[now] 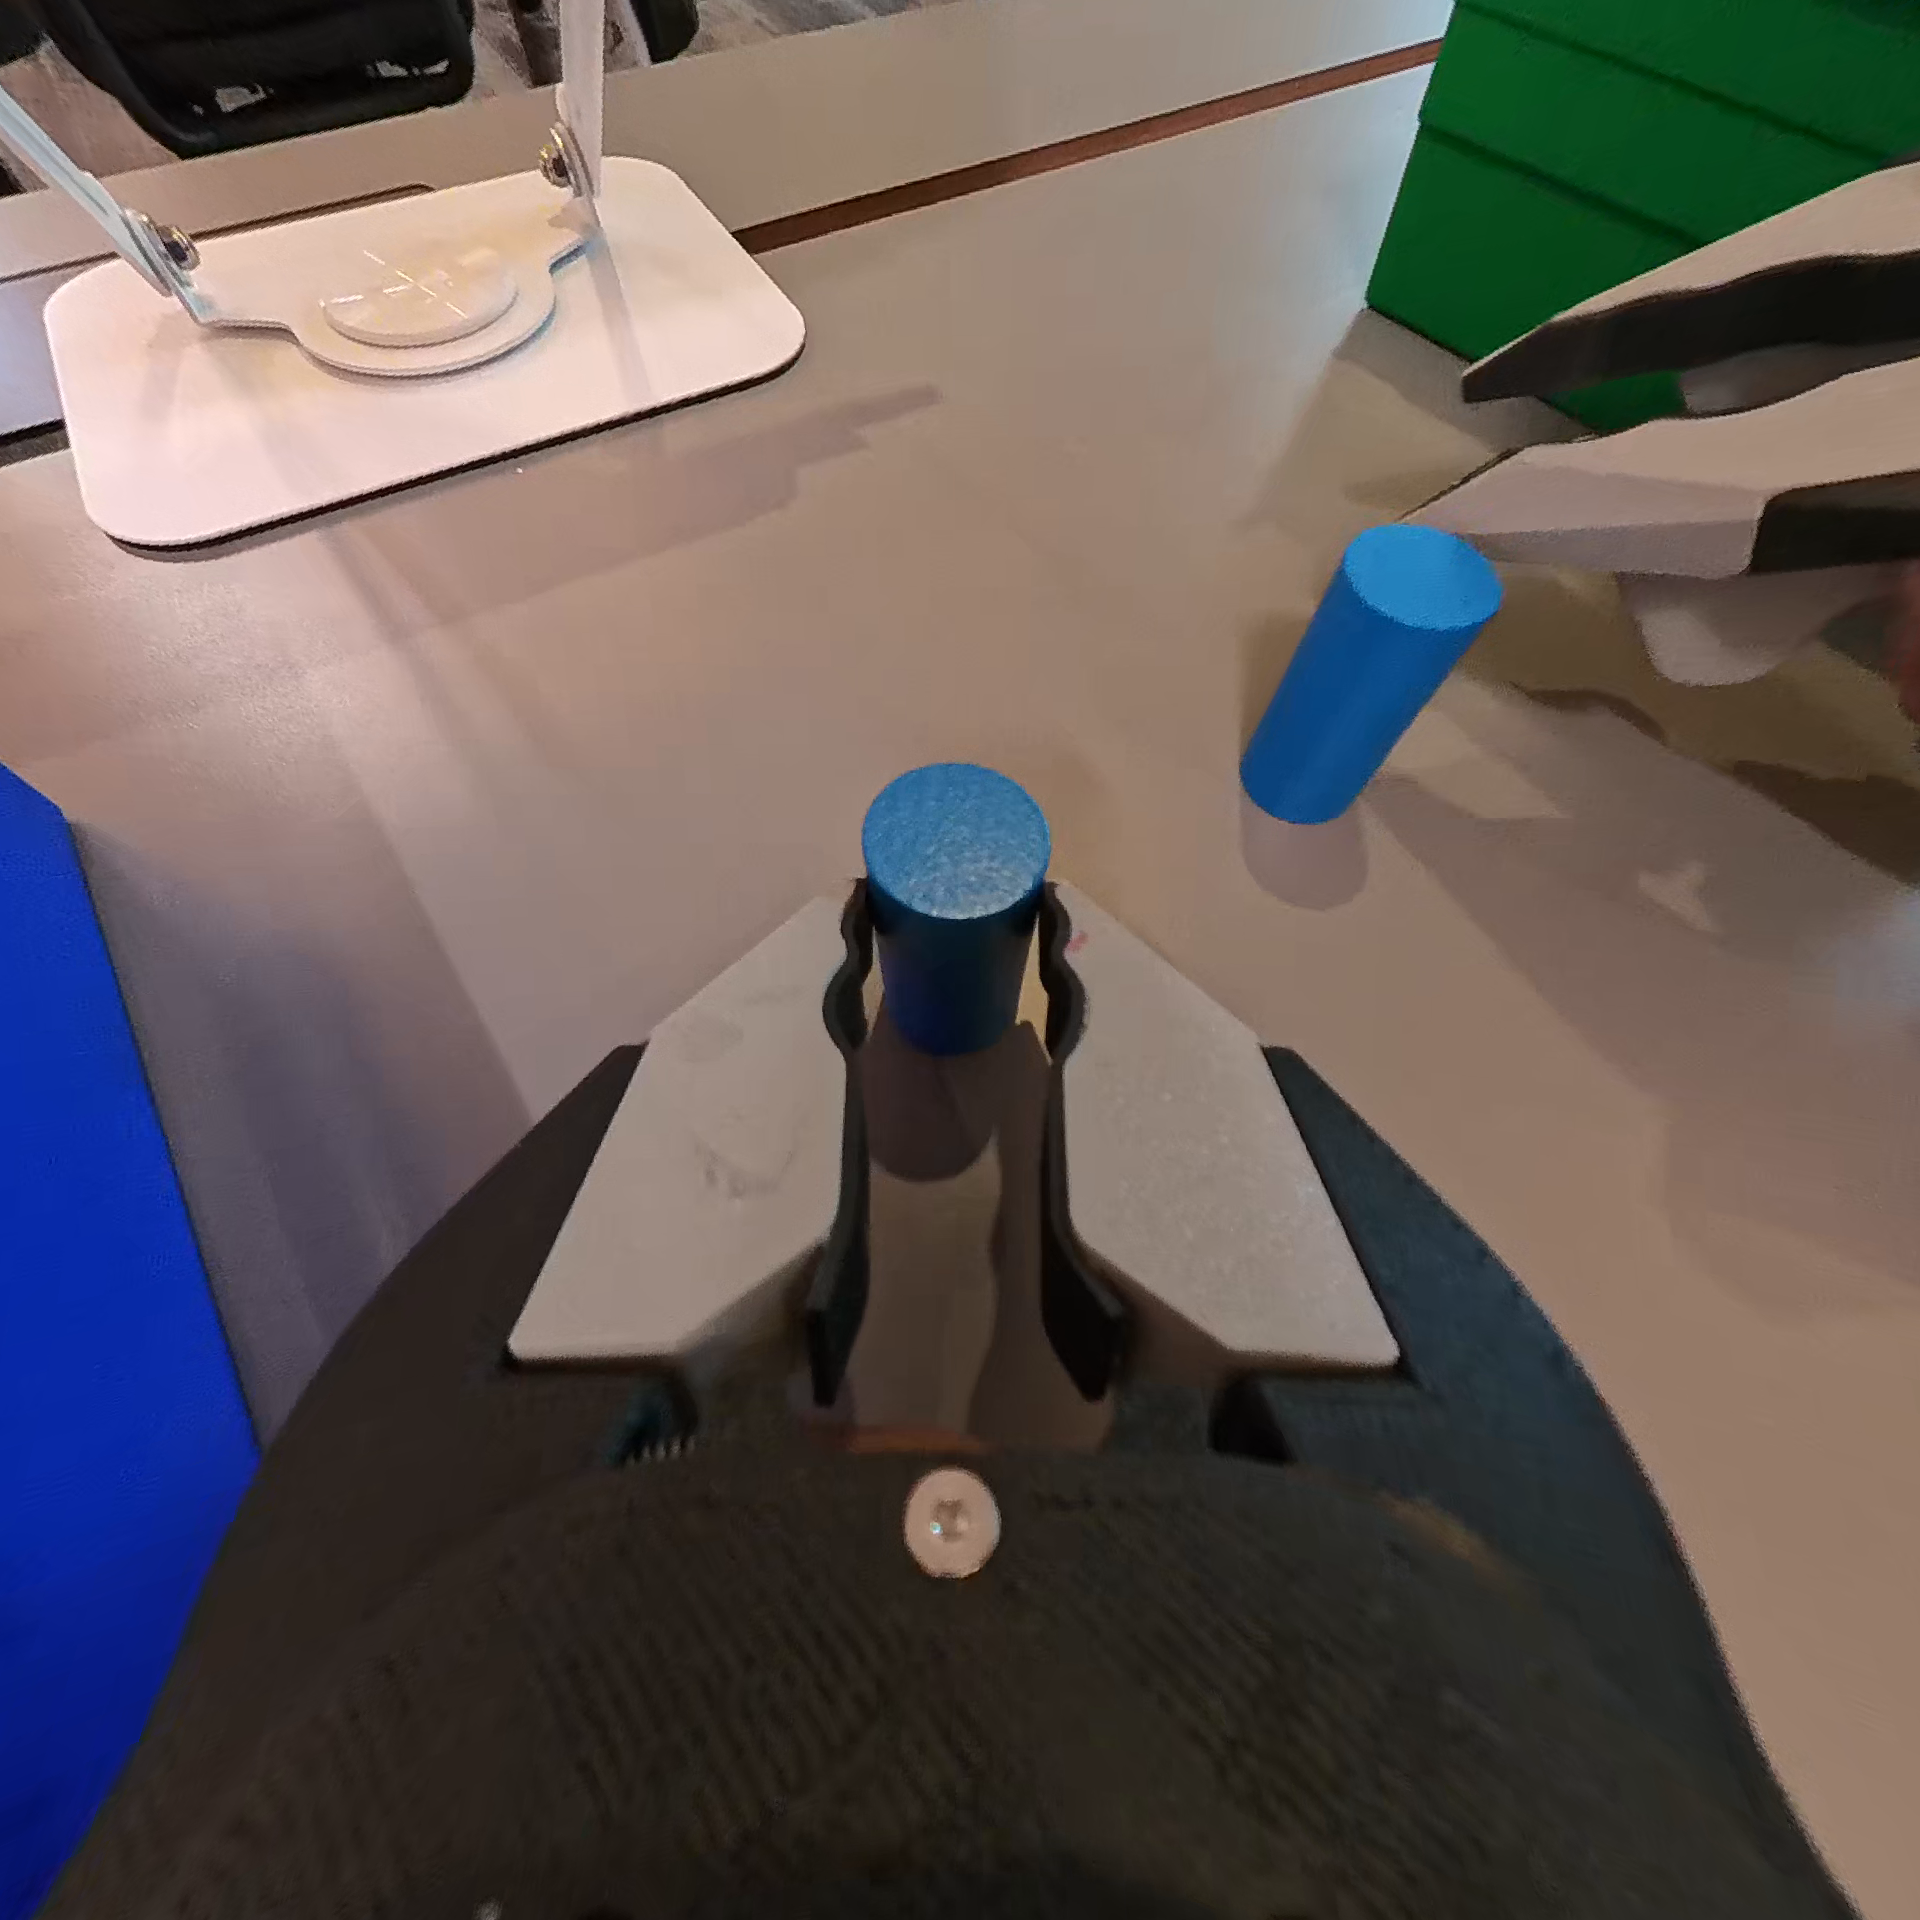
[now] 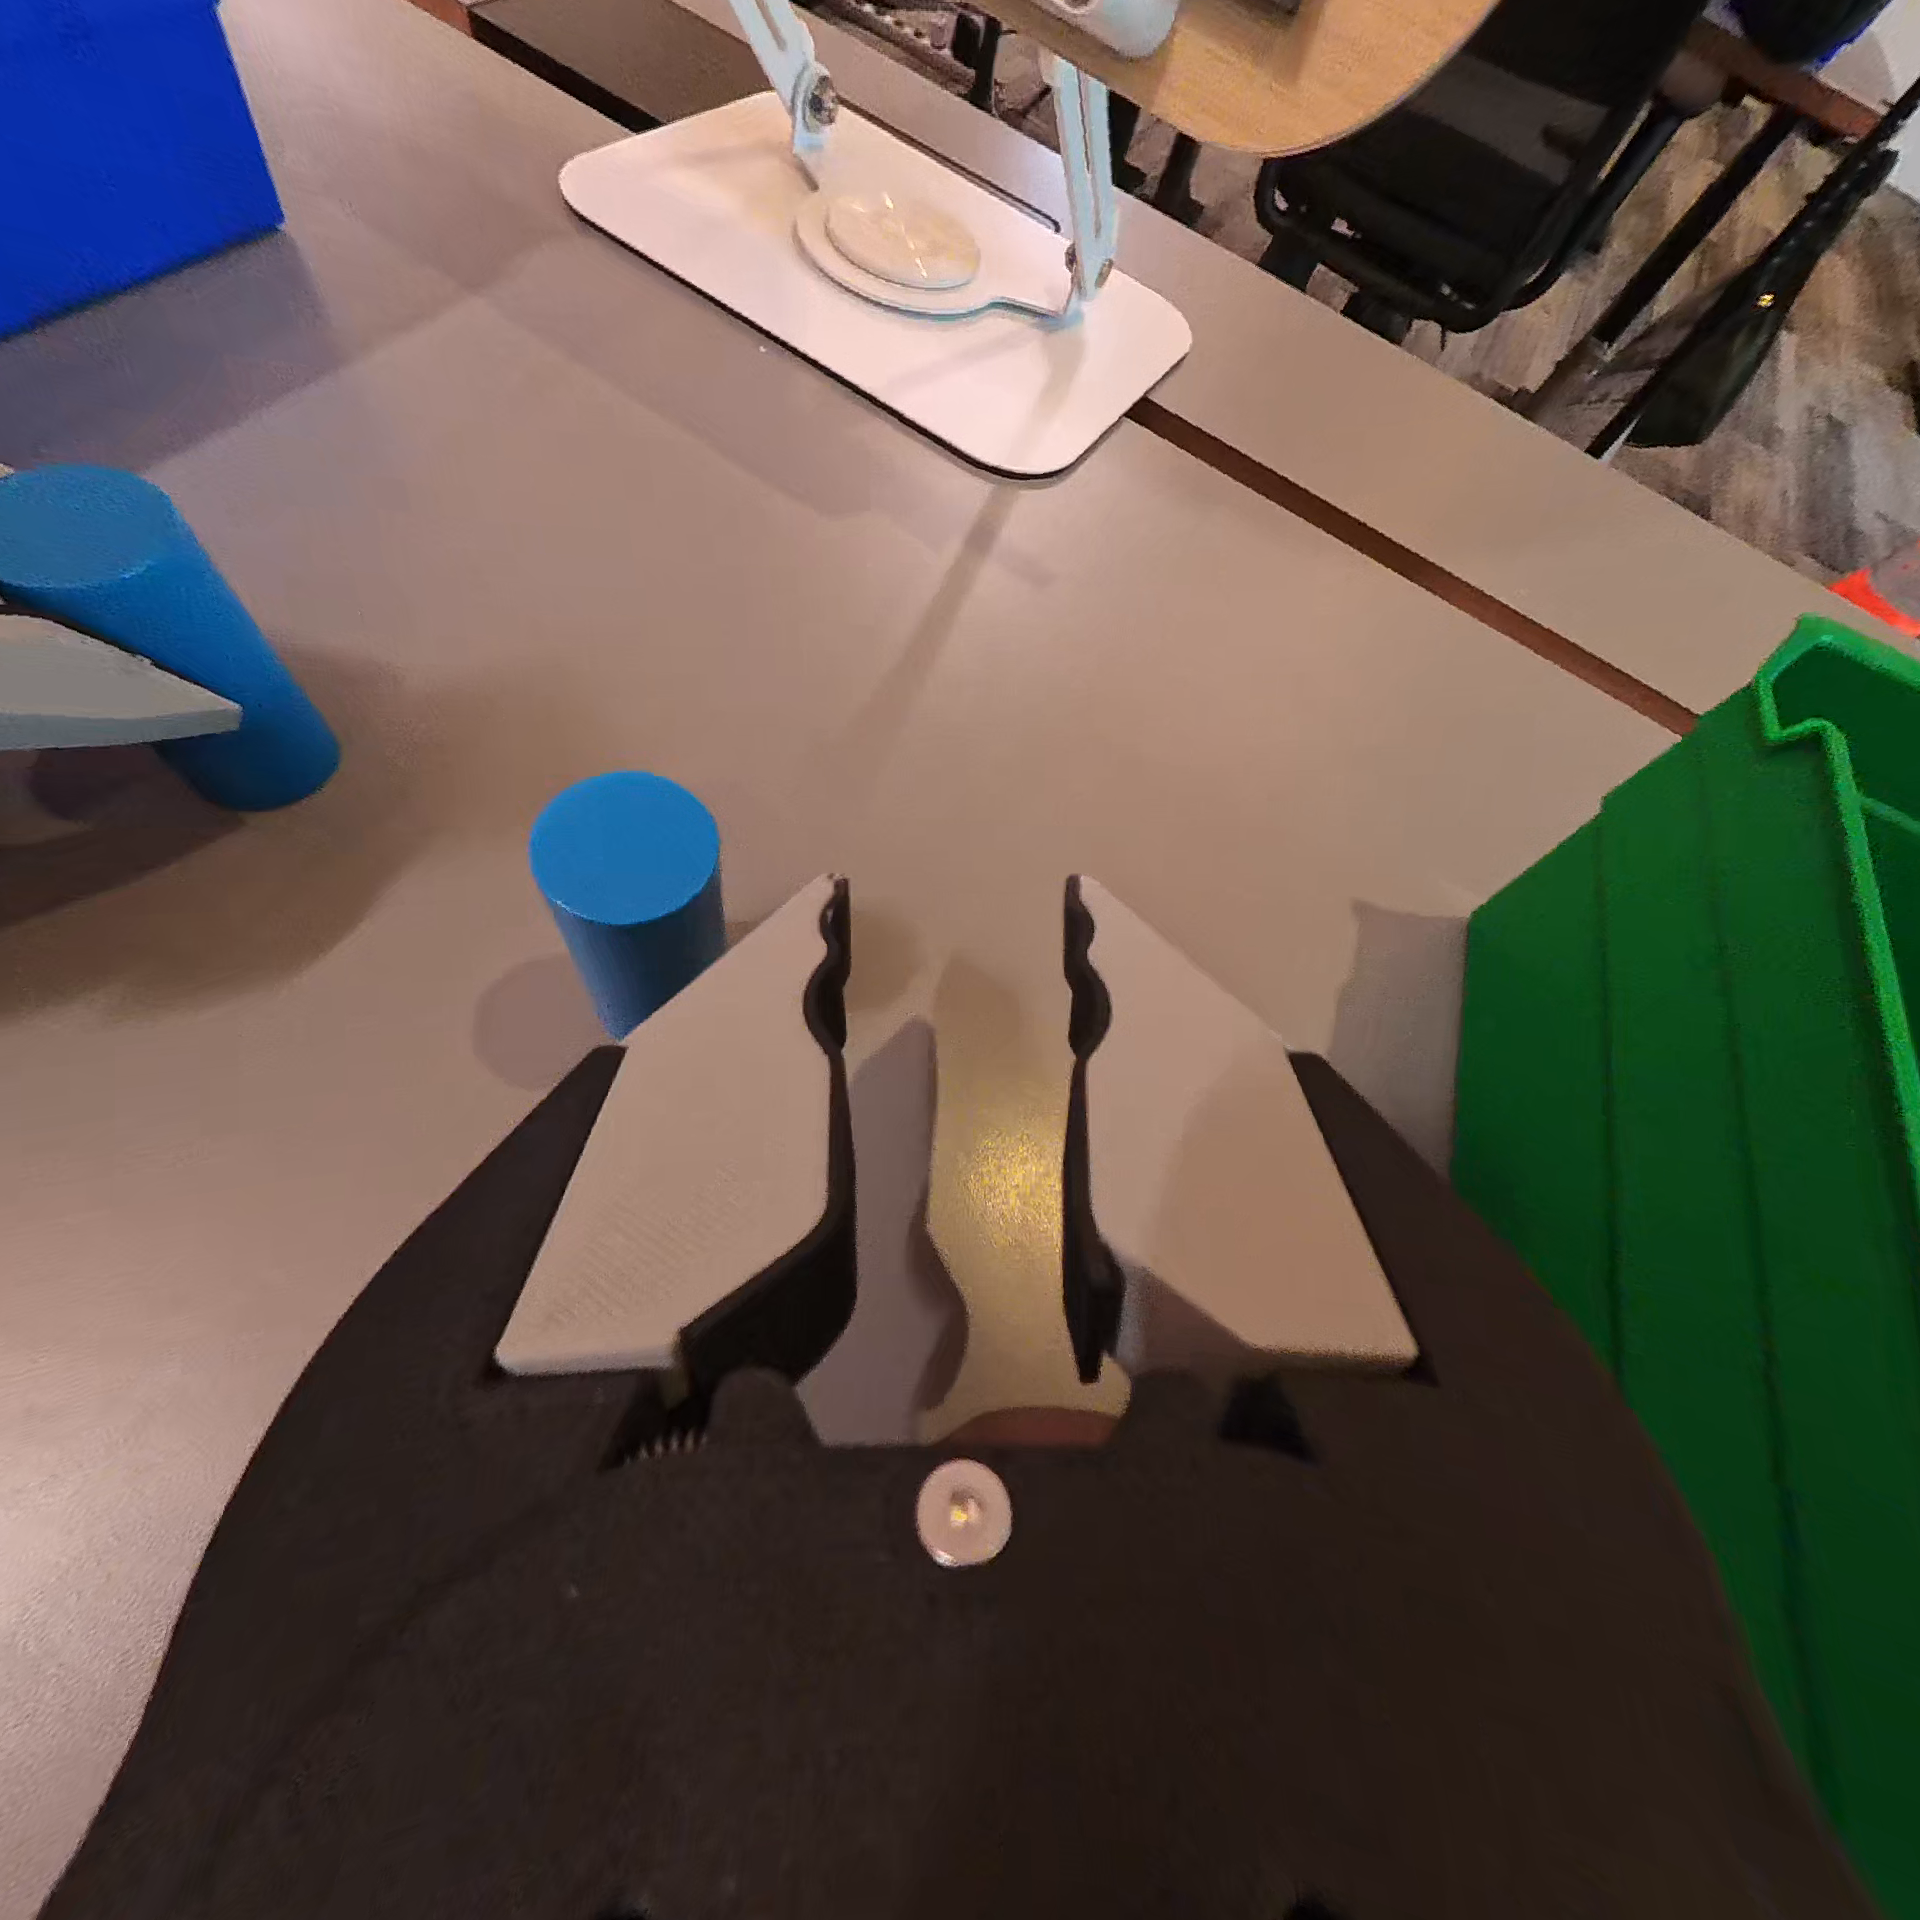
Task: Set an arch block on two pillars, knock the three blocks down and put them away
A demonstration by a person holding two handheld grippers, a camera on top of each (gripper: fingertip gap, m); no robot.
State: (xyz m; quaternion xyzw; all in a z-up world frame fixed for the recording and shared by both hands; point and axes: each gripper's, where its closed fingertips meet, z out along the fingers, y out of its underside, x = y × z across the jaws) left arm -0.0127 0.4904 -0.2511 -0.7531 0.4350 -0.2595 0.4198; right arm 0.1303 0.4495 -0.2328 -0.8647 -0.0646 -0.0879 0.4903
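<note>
My left gripper (image 1: pixel 954 909) is shut on an upright blue cylinder pillar (image 1: pixel 954 857). I cannot tell whether its base touches the grey table (image 1: pixel 623 727). The right wrist view shows this pillar (image 2: pixel 177 634) at far left, with a left gripper finger (image 2: pixel 114 707) across it. A second blue pillar (image 1: pixel 1369 675) stands free on the table to the right. It also shows in the right wrist view (image 2: pixel 629 883), just left of my right gripper (image 2: pixel 956 899), which is open and empty. The right gripper also shows at the right edge of the left wrist view (image 1: pixel 1455 452). No arch block is in view.
A green bin (image 2: pixel 1662 1143) stands close on the right of the right gripper and shows at the far right in the left wrist view (image 1: pixel 1621 156). A blue box (image 2: pixel 125 156) is on the left. A white stand base (image 2: pixel 873 270) sits at the table's back.
</note>
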